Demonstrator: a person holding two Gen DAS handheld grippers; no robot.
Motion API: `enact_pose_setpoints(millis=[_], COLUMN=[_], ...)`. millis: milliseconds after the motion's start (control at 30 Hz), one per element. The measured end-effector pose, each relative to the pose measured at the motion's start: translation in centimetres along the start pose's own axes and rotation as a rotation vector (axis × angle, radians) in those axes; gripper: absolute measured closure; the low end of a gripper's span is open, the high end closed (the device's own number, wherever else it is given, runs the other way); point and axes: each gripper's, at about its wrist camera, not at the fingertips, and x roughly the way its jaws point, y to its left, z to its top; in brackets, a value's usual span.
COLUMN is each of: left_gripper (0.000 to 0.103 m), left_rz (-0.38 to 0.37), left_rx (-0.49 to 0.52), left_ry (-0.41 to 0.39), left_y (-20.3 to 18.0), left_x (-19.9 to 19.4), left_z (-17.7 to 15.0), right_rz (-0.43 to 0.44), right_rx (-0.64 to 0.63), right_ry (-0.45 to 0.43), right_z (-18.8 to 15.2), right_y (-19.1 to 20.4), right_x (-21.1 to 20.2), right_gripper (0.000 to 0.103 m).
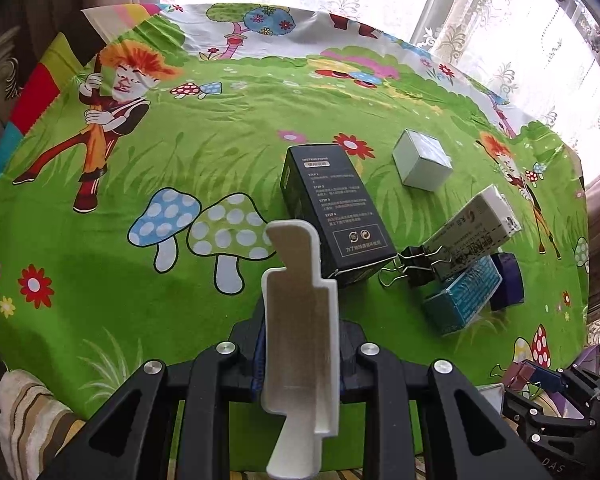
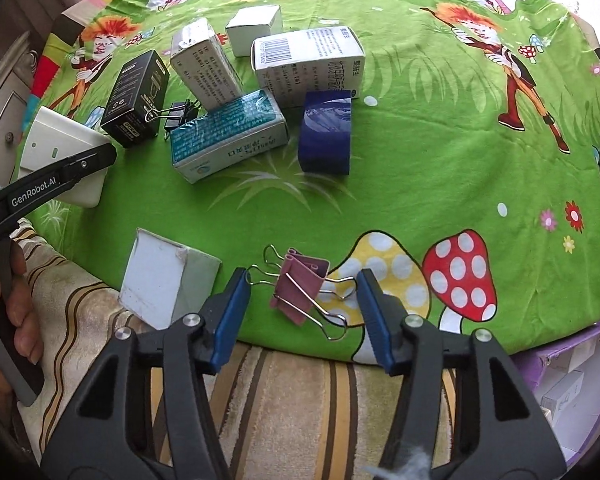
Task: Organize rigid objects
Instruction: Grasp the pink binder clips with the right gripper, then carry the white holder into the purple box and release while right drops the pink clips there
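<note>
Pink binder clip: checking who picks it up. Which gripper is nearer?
Right. The right gripper straddles the pink binder clip, pads not pressing; the left gripper holds a white plate far off.

Bright daylight through lace curtains, green cartoon-print tablecloth, striped towel at the near edge

Place: a home, likely a room beside a window.
Table cover: a child's cartoon cloth, bright green with mushrooms, flowers and orange-haired figures, spread over the work surface.
Window: white lace curtains with daylight behind them, along the far and right side.
Furniture: pale cabinet drawers with small knobs at the far left.
Textiles: a striped beige towel or cushion at the near edge.
Clutter: small cardboard boxes and binder clips, household odds and ends.
</note>
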Motion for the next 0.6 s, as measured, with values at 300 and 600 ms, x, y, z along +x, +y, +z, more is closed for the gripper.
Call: enact_pose_setpoints(millis=[300,600], left_gripper=[0.077,0.077], left_rz=[-0.018,-0.059], left_rx=[-0.012,0.015], left_ry=[-0.045,-0.116], left_y=[0.2,-1.0], left_x=[-1.1,-3.8], left_z=[0.0,-0.6], right_rz=[0.124,0.175], right_rx=[0.106,0.167], right_ry=[-0.053,-0.140], right_z=[-1.4,-3.4], right_y=[-2.9,-4.8], right_x=[-2.3,-5.5], right_gripper=[0.044,0.044])
